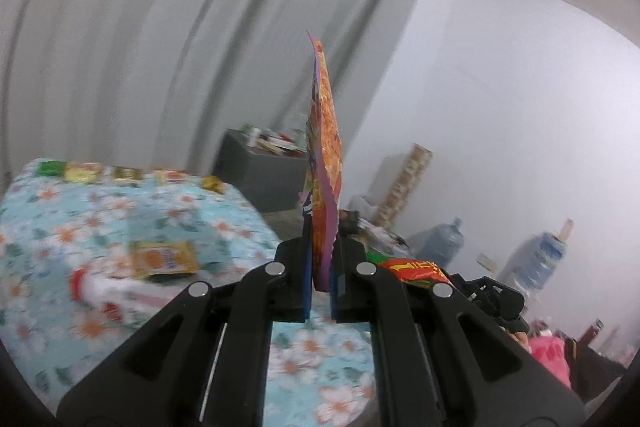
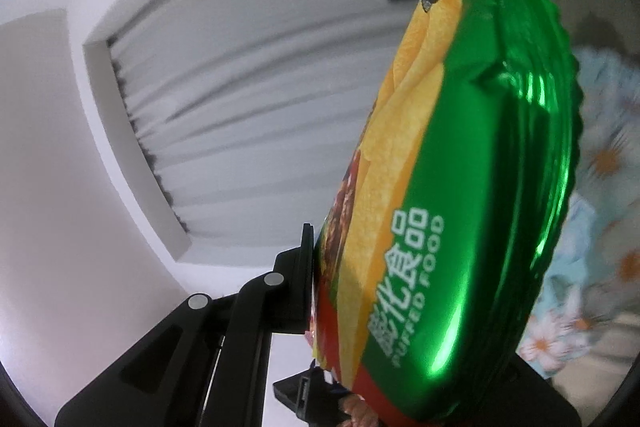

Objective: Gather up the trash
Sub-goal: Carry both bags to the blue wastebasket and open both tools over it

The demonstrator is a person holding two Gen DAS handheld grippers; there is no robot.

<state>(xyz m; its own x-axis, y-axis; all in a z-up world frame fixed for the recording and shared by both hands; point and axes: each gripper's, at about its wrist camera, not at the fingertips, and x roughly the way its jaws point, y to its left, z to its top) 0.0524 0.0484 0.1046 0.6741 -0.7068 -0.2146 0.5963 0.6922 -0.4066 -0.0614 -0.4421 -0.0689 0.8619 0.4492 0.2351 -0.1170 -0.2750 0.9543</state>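
- Floral bedspread, wrappers strewn at 9 o'clock.
- Left gripper pinches orange packet edge-on; may slip.
- Right gripper clamps green chip bag; could swing loose.

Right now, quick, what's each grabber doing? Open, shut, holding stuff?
Left gripper: shut on the orange snack wrapper, which stands upright between its fingers.
Right gripper: shut on the green chip bag.

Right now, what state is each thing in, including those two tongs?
Left tongs: shut on the orange wrapper.
Orange wrapper: flat, standing upright.
Right tongs: shut on the green chip bag.
Green chip bag: held up, tilted.
Yellow packet: lying on the floral cloth.
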